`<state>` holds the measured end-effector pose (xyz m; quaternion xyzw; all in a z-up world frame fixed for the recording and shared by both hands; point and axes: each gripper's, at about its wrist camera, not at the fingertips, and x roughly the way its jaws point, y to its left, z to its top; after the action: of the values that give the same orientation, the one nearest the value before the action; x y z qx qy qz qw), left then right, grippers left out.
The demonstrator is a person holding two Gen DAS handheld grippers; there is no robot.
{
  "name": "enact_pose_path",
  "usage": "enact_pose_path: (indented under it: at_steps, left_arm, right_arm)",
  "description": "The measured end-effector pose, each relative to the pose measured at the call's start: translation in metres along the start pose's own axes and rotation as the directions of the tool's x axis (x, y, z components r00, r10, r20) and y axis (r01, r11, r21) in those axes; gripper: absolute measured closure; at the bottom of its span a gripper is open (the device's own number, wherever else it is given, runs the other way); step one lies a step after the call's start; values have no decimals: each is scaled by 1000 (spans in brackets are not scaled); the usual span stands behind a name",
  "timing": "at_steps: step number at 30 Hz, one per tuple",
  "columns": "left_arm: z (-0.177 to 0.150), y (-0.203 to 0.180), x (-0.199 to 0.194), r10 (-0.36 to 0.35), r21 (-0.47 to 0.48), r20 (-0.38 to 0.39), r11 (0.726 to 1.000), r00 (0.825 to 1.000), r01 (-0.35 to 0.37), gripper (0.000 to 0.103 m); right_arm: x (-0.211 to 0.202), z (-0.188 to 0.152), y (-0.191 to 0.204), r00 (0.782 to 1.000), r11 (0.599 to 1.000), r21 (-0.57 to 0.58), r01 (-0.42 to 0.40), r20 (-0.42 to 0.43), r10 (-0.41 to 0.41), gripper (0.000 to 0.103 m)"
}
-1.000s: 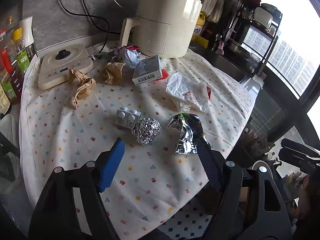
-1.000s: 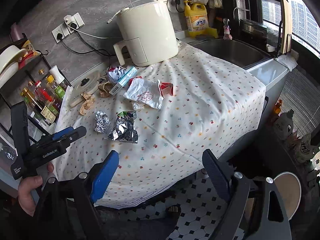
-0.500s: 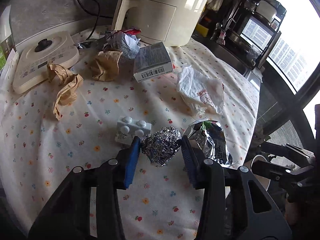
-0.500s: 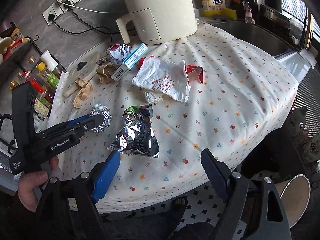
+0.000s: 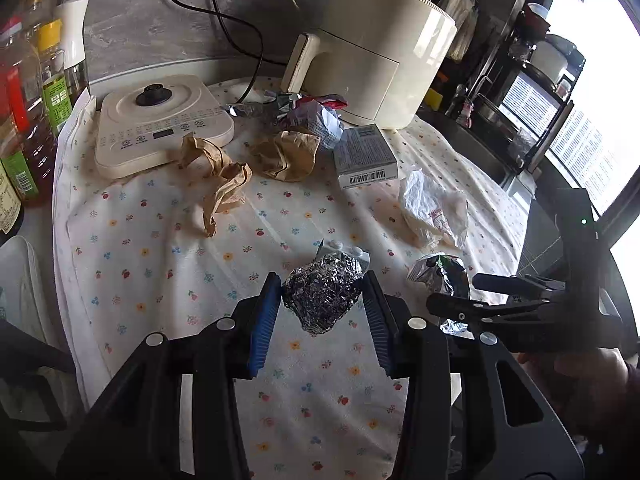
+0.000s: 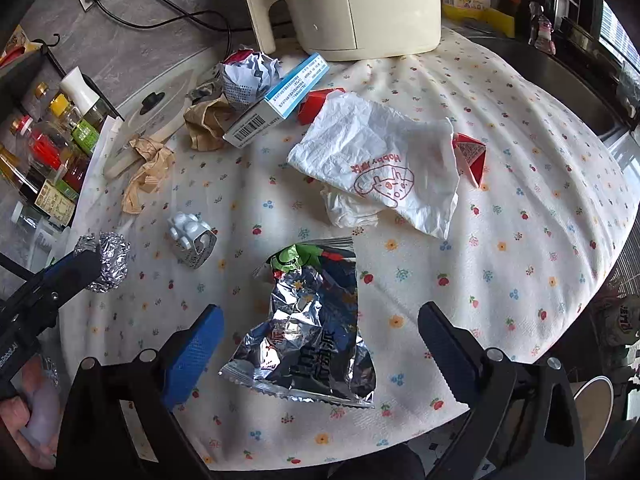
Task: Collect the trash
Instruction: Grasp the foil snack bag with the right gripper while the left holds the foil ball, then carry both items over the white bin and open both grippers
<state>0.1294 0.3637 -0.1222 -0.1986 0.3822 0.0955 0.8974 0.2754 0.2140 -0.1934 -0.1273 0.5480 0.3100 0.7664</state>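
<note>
So far only the foil ball (image 5: 323, 295) is pinched in the left tongs (image 5: 322, 303), while the right tongs (image 6: 320, 344), closing but not yet touching, straddle the snack wrapper (image 6: 308, 332) on the tabletop (image 6: 520, 240), with paper scraps beyond uncollected.

Silver foil ball (image 5: 323, 295), floral tablecloth (image 5: 160, 264)

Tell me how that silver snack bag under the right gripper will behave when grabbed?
The snack bag lies flat, torn open and crinkled, so it is probably light and floppy and will crumple between the closing right gripper. Its glossy foil may be slippery, so pinch a fold rather than the flat face.
</note>
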Motion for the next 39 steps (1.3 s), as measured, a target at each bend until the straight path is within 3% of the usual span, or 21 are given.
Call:
enact_pose_path:
  at_steps: [1,4,7,8,16,24,34,39]
  left_arm:
    - [0,2,-1,-4,-3,1,1000,1000,4,61]
    - [3,1,-2,-16,-2,15,1000,1000,16,60]
    - [11,-5,1,-51,8,25,999,998,50,60]
    - [14,-10,3,-63,19,26,998,998,63,60]
    - [39,-67,33,-174,136,-6,975,985,173,60]
    - [41,-155,53,-290,265,-66,917,955,297,60]
    - [5,-278,78,-382,367,-168,832,909,417,60]
    - [-16,-330,90,-391,379,-210,812,896,443,60]
  right_arm:
    - [1,1,5,1000,999,-29,20,-10,-21,49]
    - [-6,6,9,999,998,-28,-50,-10,50,70]
    - [-18,6,4,999,999,-6,-42,16,42,72]
    - [-23,5,1,999,999,10,-49,20,49,77]
    - [-65,-16,-54,996,990,141,-26,90,14,78]
    - [-109,-57,-134,984,947,320,25,160,-80,78]
    - [-164,-144,-258,957,832,540,123,159,-244,73]
    - [-181,-186,-315,946,775,608,170,118,-301,71]
